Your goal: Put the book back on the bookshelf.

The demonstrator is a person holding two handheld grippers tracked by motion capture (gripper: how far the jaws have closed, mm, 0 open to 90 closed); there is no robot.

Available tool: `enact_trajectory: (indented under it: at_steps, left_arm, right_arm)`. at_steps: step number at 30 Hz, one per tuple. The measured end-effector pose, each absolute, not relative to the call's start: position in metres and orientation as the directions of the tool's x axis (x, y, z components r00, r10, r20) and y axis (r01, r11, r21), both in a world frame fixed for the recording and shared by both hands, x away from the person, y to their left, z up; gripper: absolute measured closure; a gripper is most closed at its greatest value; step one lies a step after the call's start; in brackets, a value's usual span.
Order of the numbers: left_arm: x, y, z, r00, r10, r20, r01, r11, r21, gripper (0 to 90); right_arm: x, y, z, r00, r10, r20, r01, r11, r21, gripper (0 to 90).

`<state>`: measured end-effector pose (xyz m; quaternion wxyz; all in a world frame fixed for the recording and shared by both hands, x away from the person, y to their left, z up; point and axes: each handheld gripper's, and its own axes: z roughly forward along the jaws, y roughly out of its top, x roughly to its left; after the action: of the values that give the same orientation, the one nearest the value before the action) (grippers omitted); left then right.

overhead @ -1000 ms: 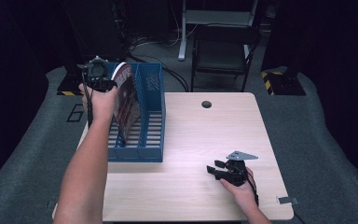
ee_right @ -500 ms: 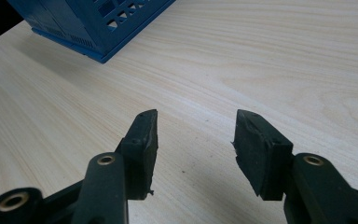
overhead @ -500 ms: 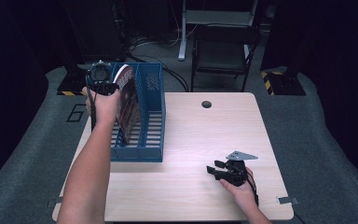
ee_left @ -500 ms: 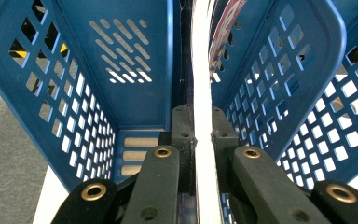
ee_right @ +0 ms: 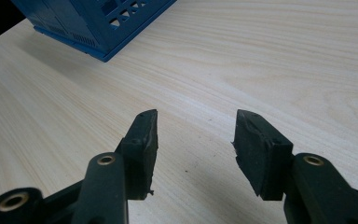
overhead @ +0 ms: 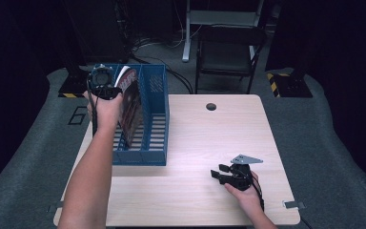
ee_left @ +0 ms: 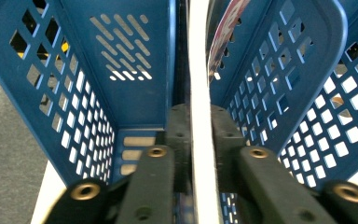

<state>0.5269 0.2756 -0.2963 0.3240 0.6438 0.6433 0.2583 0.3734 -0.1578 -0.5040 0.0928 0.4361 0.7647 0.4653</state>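
A blue slotted file rack (overhead: 155, 95) stands on the left of the light wood table (overhead: 209, 138). A magazine with a dark red cover (overhead: 129, 102) stands upright in its left compartment. My left gripper (overhead: 112, 90) grips the magazine's top edge from above. In the left gripper view the white edge of the magazine (ee_left: 199, 70) runs between the pads of the left gripper (ee_left: 200, 116), which touch it on both sides; the jaws have just been opening a little. My right gripper (overhead: 218, 172) rests low at the table's front right, open, with nothing between its fingers (ee_right: 144, 135).
The rack's corner (ee_right: 98, 28) lies ahead and left of the right gripper. A round cable hole (overhead: 211, 106) sits near the table's far edge. A dark folding chair (overhead: 228, 52) stands beyond the table. The rack's middle and right compartments (overhead: 156, 121) hold nothing.
My left hand has sunk a little, taking the magazine deeper into the rack's left compartment. The right gripper has stayed where it was.
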Motion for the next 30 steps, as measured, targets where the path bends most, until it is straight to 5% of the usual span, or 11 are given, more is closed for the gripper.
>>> enact_trajectory:
  at_steps: [15,30]
  left_arm:
    - [0.519,0.290,-0.298,0.053,0.994,-0.095,0.672,0.035,0.739,46.9]
    - [0.508,0.296,-0.294,0.089,0.990,-0.111,0.642,0.028,0.767,37.5]
  right_arm:
    - [0.373,-0.155,-0.505,-0.605,0.751,0.263,0.584,0.196,0.788,49.4]
    - [0.374,-0.155,-0.507,-0.608,0.751,0.258,0.586,0.205,0.784,49.3]
